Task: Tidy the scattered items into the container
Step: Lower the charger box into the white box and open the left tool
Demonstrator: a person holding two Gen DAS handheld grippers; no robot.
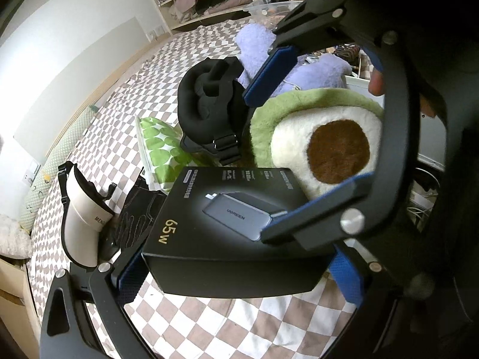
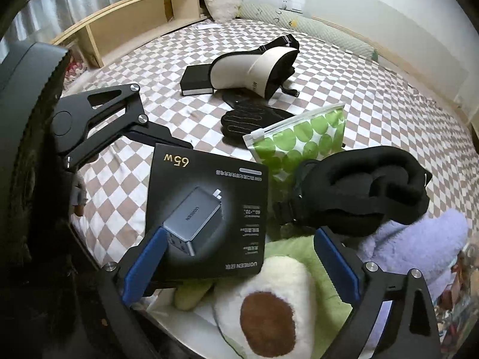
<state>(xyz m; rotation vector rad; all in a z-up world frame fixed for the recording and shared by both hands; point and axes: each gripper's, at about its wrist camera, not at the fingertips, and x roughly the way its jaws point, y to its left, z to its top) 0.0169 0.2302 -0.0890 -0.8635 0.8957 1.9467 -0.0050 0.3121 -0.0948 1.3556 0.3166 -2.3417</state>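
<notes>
My left gripper point(image 1: 236, 272) is shut on a black UGREEN 65W charger box point(image 1: 227, 221) and holds it above the checkered bed, beside the avocado plush point(image 1: 323, 143). The box also shows in the right wrist view point(image 2: 209, 209). My right gripper point(image 2: 239, 257) is open over the avocado plush point(image 2: 269, 299); it appears in the left wrist view point(image 1: 299, 137) with its jaws wide apart. A black neck pillow point(image 2: 359, 191), a green dotted pouch point(image 2: 299, 140), black gloves point(image 2: 248, 119) and a white visor point(image 2: 257, 68) lie on the bed.
A purple plush point(image 2: 419, 245) lies next to the neck pillow. A small black box point(image 2: 196, 80) sits by the visor. A clear plastic bin point(image 1: 269, 7) stands past the bed's far edge. A wooden shelf point(image 2: 134, 21) borders the bed point(image 2: 389, 104).
</notes>
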